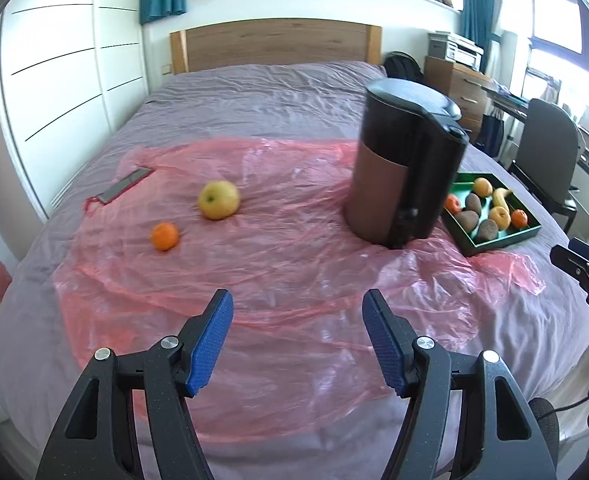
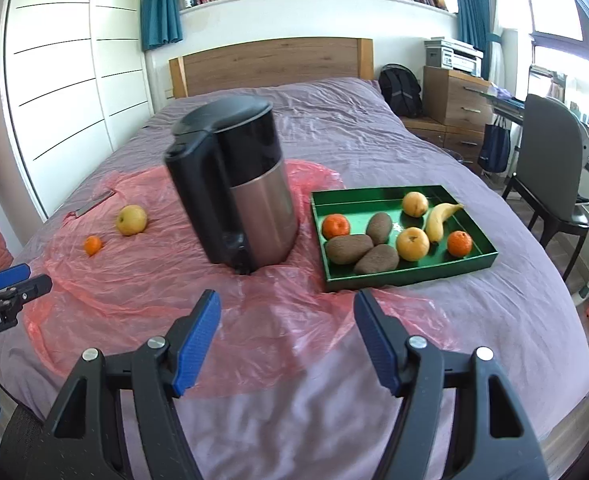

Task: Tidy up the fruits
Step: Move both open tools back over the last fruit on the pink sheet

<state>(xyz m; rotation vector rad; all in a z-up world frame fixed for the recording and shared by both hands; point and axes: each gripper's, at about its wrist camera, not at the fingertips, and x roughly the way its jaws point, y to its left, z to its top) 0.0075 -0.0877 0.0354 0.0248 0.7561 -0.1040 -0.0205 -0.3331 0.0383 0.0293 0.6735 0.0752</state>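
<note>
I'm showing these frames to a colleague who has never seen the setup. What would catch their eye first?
Probably the tall black and copper kettle standing mid-bed on the pink plastic sheet. Next, the green tray to its right, filled with tangerines, brown fruits, yellow fruits and a banana. On the kettle's other side lie a loose yellow apple and a tangerine, with both open, empty grippers, left gripper and right gripper, in the foreground.

Each tool (image 1: 298, 340) — black frame, blue ribbed pads (image 1: 210, 344), silver screws
</note>
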